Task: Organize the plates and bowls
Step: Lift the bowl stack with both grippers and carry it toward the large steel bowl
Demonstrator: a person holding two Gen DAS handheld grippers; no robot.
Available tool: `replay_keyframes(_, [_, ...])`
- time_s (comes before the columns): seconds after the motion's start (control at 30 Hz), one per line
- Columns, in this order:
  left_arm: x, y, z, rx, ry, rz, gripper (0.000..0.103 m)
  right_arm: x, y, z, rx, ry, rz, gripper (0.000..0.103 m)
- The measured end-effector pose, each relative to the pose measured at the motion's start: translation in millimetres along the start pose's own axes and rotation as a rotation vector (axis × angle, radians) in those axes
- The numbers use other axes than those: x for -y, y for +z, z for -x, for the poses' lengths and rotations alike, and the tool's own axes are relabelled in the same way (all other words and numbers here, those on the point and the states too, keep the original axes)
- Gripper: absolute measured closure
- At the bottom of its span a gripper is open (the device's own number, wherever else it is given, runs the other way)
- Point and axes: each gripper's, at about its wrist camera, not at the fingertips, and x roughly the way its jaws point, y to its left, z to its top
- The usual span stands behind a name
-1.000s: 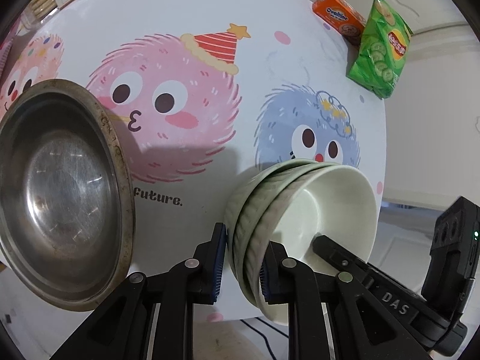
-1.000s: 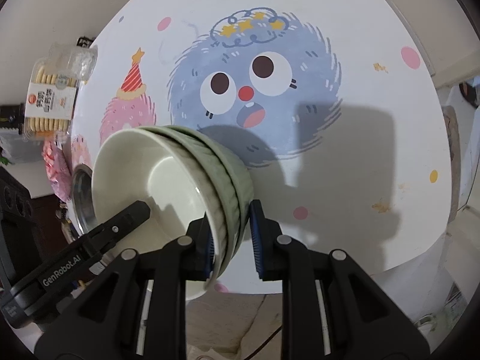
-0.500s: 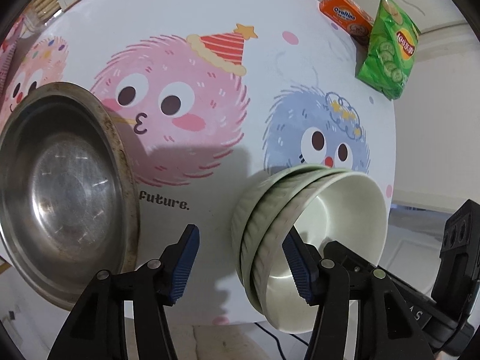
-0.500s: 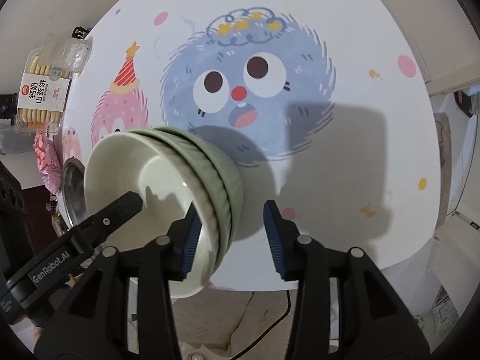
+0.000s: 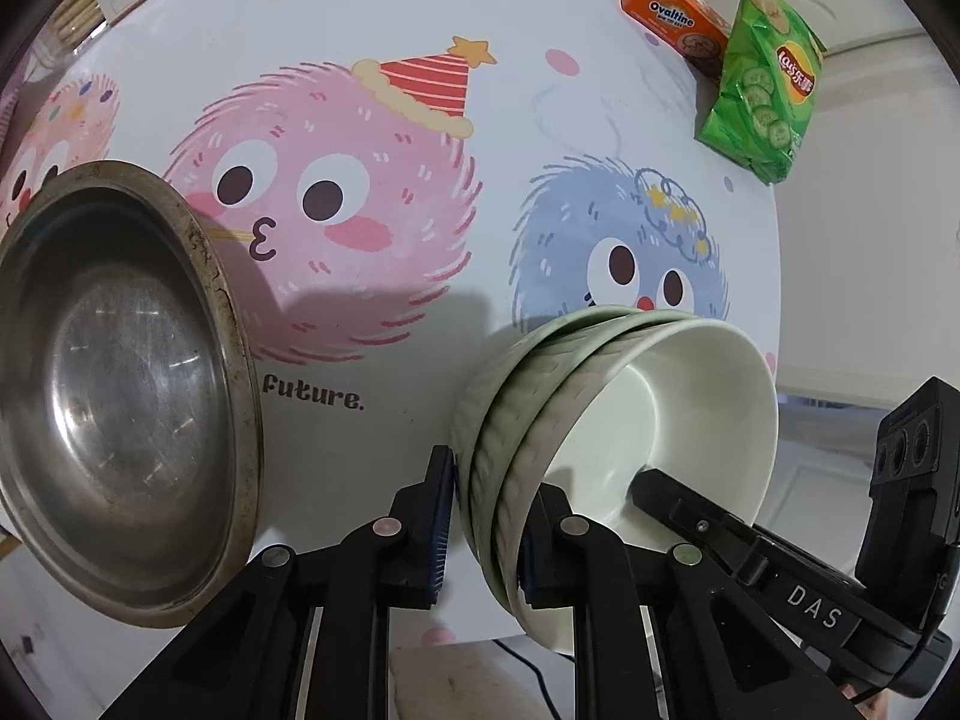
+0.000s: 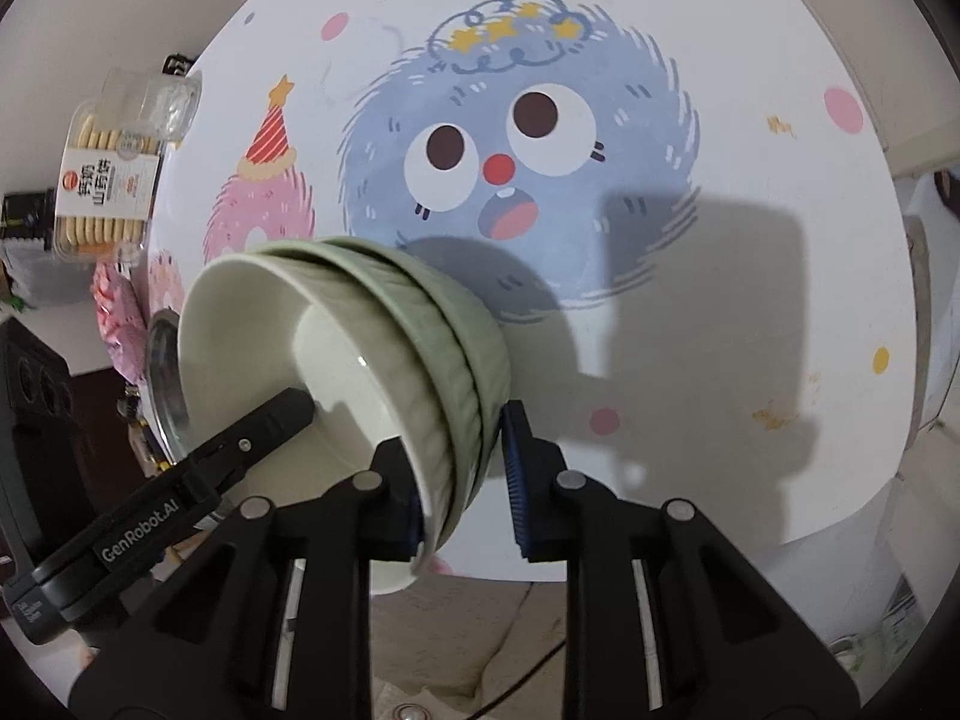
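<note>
A stack of three nested pale green bowls (image 5: 630,420) (image 6: 360,330) sits near the front edge of the round cartoon-print table (image 5: 540,120) (image 6: 750,300). My left gripper (image 5: 486,510) straddles the stack's left wall; its jaws are closing and the pads press on the rims. My right gripper (image 6: 462,480) straddles the opposite wall, jaws closing, pads against the bowls. Each view shows the other gripper's inner finger (image 5: 690,504) (image 6: 264,426) reaching into the top bowl. A worn steel bowl (image 5: 120,390) (image 6: 162,372) stands to the left.
An orange Ovaltine box (image 5: 672,18) and a green crisp bag (image 5: 765,78) lie at the far right edge. A clear biscuit pack (image 6: 108,180) and a pink packet (image 6: 117,324) lie beyond the steel bowl. The floor shows below the table's front edge.
Both grippers were shut on the stack's walls, opened wide half a second ago, and have closed on them again. The bowls and both hands stayed where they were.
</note>
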Motion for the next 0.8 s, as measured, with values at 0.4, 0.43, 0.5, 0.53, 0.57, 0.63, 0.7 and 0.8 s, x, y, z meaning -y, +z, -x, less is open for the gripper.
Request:
replay_keyframes(0.4, [5.8,-0.5,22.5,0.034,0.001,-0.011,0.086,-15.3,5.1,21.5,0.038,-0.005,0.032,0.078])
replay_keyframes(0.43, [5.2,-0.5,28.5,0.043,0.001,-0.011,0.086,-15.4,4.8,24.2,0.041,-0.004,0.037,0.078])
replay_keyframes(0.5, [2.2,0.3,38.6,0.054,-0.002,-0.005,0.086,-22.0,6.3,29.3,0.05,0.001,0.05,0.078])
replay_keyframes(0.53, [0.3,0.9,45.6,0.064,-0.002,0.002,0.086,-25.7,6.7,31.8,0.054,0.004,0.057,0.078])
replay_keyframes(0.57, [0.2,1.6,50.0,0.072,-0.001,0.003,0.086,-30.5,7.0,34.0,0.056,0.006,0.066,0.078])
replay_keyframes(0.63, [-2.1,2.6,60.9,0.089,0.002,0.007,0.086,-41.1,7.8,38.3,0.062,0.01,0.085,0.078])
replay_keyframes(0.7, [-6.0,3.0,73.7,0.107,0.006,0.01,0.086,-51.6,8.3,42.6,0.068,0.016,0.102,0.078])
replay_keyframes(0.8, [-12.4,4.2,91.0,0.135,0.008,0.02,0.086,-69.8,6.9,48.1,0.076,0.024,0.13,0.078])
